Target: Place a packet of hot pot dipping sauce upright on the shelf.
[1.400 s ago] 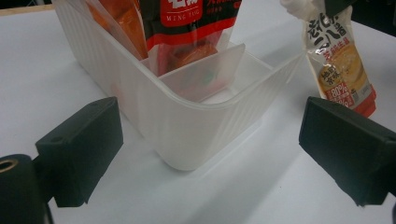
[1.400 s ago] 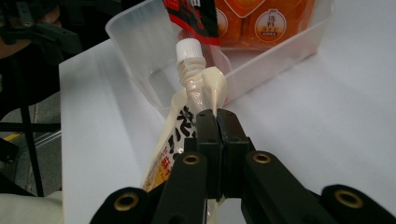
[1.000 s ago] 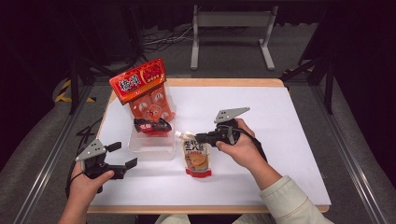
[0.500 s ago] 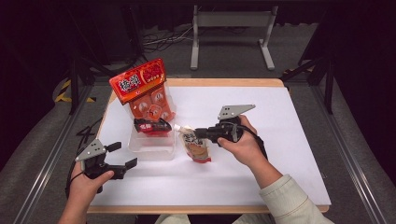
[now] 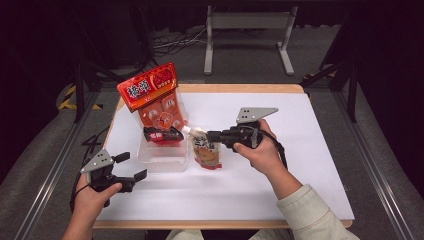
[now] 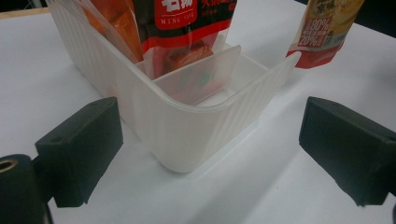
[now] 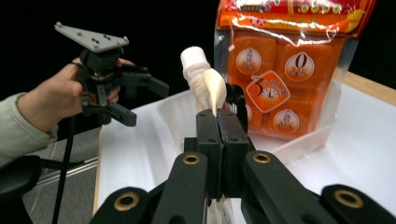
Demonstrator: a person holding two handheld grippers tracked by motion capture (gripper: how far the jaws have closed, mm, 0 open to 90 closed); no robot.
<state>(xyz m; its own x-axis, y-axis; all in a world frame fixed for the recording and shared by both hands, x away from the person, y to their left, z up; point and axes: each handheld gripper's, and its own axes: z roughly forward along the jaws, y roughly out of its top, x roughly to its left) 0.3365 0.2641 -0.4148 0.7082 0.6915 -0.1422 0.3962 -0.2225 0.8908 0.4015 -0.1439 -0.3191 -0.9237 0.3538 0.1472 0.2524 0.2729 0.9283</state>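
A spouted food pouch [image 5: 206, 151] with a white cap [image 7: 194, 56] hangs from my right gripper [image 5: 210, 135], which is shut on its top just below the spout. It hangs just right of a clear plastic bin [image 5: 163, 161], low over the table. In the bin stand a big orange snack bag [image 5: 152, 100] and a dark red packet [image 5: 162, 135]. My left gripper [image 5: 132, 166] is open near the table's front left, its jaws on either side of the bin's near corner [image 6: 196, 140] but short of it. The pouch's lower end [image 6: 327, 28] shows beyond the bin.
A white sheet [image 5: 310, 150] covers the wooden table, with bare room to the right and in front. Inside the bin a clear divider [image 6: 201, 74] crosses it. Dark floor and a metal stand [image 5: 247, 22] lie beyond the far edge.
The right gripper has lifted the pouch off the table, where it lay flat. The pouch now hangs upright, slightly nearer the bin. The left gripper has stayed put.
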